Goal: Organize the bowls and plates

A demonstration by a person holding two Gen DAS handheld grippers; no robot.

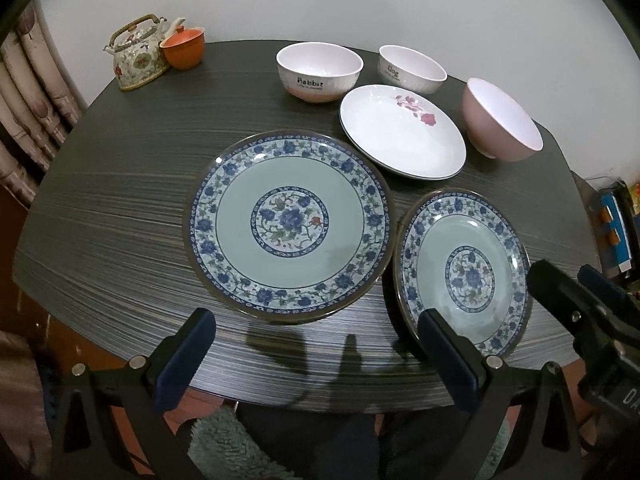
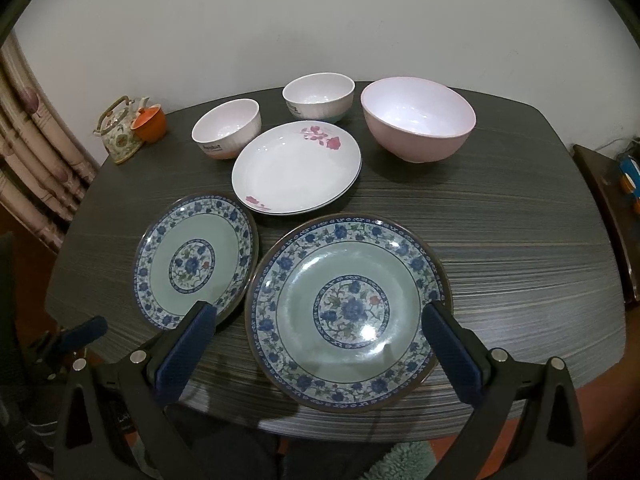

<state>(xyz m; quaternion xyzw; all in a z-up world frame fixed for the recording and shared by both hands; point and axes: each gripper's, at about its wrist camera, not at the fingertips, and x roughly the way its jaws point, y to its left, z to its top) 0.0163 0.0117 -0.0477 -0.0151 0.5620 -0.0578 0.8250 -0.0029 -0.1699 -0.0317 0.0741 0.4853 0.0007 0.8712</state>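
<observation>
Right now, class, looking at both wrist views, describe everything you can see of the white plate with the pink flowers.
The white plate with pink flowers is round, shallow and glossy, ceramic by its look, with a thin dark rim line. A large pink flower spray sits at its far edge, a smaller one at the near edge. It lies flat and empty on the dark striped table, between the bowls behind and the two blue-patterned plates in front. No jaws touch it; whether neighbours touch it is unclear.
</observation>
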